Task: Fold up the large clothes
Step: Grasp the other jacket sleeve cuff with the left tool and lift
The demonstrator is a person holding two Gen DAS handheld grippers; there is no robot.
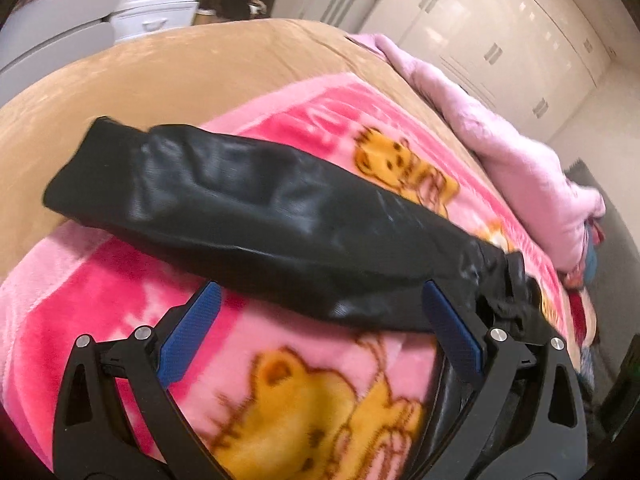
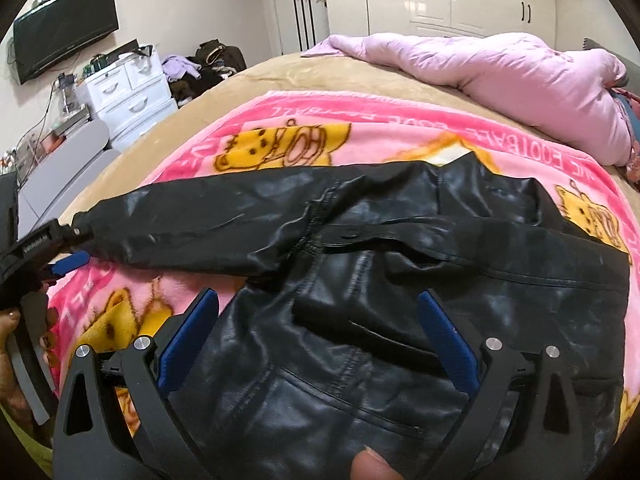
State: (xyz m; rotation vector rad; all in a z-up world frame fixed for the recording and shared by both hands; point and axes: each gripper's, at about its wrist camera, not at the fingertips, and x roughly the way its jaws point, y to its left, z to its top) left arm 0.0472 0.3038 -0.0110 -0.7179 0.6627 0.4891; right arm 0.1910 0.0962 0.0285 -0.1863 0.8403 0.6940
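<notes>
Both of my grippers stand released: left gripper [image 1: 320,304] beside the sleeve [image 1: 224,200], right gripper [image 2: 318,308] over the black jacket [image 2: 400,320]. The jacket lies spread on the pink blanket [image 2: 360,128] on the bed [image 2: 256,76]; whether either gripper touches leather is unclear. Pink duvet [image 2: 500,76] far right.

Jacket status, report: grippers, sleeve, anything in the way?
Left gripper open, right gripper open. Black jacket flat on pink blanket, sleeve stretched out, unfolded. Nothing in the way.
</notes>
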